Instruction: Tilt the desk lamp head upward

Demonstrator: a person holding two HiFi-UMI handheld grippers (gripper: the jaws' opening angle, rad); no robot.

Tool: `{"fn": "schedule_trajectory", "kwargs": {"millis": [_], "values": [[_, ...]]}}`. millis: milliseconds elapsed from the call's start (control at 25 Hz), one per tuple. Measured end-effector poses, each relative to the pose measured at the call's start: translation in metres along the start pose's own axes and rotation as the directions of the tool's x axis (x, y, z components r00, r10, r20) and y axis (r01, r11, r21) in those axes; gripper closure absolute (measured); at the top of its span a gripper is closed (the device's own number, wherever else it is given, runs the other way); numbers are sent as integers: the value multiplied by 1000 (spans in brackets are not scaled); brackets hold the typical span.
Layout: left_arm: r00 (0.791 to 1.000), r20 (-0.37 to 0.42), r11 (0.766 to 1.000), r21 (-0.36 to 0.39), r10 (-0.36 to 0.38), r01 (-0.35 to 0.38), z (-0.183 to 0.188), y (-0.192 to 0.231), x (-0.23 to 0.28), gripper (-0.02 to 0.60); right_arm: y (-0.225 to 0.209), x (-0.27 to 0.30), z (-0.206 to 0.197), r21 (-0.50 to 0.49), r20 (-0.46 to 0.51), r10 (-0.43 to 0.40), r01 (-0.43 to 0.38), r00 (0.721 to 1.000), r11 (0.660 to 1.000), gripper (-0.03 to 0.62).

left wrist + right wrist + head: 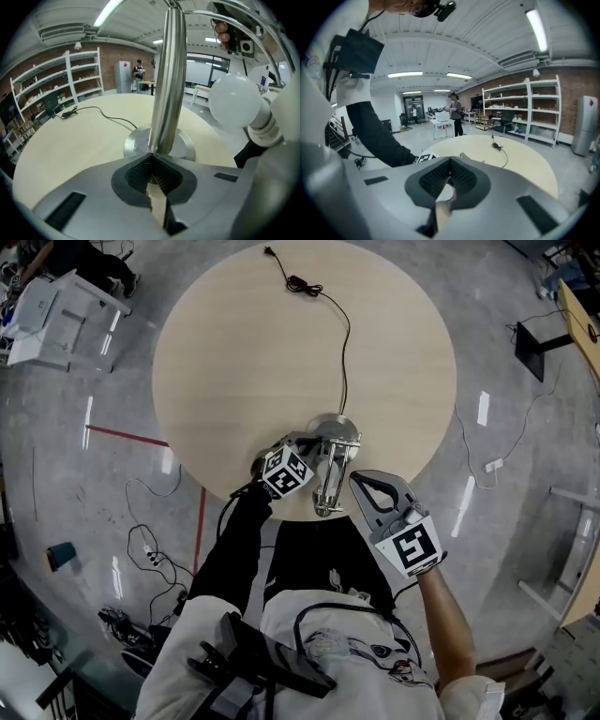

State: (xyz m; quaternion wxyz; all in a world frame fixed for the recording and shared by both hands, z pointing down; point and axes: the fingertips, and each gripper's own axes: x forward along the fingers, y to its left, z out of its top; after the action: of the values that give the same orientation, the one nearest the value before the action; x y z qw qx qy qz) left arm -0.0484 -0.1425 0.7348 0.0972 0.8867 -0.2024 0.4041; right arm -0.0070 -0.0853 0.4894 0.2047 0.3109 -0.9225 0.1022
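place: workshop-lab | brick wall (574, 84), open shelves (520, 110), strip lights (536, 29)

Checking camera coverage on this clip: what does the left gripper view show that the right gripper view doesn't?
Left gripper view only: the lamp's white bulb and round base. Right gripper view only: the person's black-sleeved arm and a marker cube. Both: the round table, the power cord lying on it, white shelving, and shut jaws in the foreground.

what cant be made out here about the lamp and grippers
- where the stem joins the lamp head: left gripper view, cut off by top edge
- whether the left gripper touches the stem: head view, marker cube covers it
- lamp: right gripper view, mostly behind the right gripper
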Motion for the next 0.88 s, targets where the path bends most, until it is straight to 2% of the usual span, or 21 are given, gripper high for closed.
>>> {"fn": "schedule_trajectory", "kwargs": {"millis": [280,560,680,760,840,880], "values": [[1000,-17,999,51,-13,13,-1,-4,8,580,7,2,-3,-194,-21,115,-117,993,974,591],[999,-21,998,59,-25,26,2,-5,7,578,21,2,-10,-322,-66,238,-246,969,914,589],[1000,-20,998,63,-20,21,-1,-5,7,580,29,4,-15,-371,-90,274,-287,958,883,583],[1000,-23,998,62,-17,18,-3,-5,5,580,33,4,-17,-405,-110,295,-314,949,859,542],[999,-30,998,60,-14,16,-5,-4,3,579,38,5,-20,-475,-140,309,-338,941,813,508],[999,-33,998,59,-13,15,-6,-4,3,580,40,5,-23,-529,-161,310,-347,937,775,496]]}}
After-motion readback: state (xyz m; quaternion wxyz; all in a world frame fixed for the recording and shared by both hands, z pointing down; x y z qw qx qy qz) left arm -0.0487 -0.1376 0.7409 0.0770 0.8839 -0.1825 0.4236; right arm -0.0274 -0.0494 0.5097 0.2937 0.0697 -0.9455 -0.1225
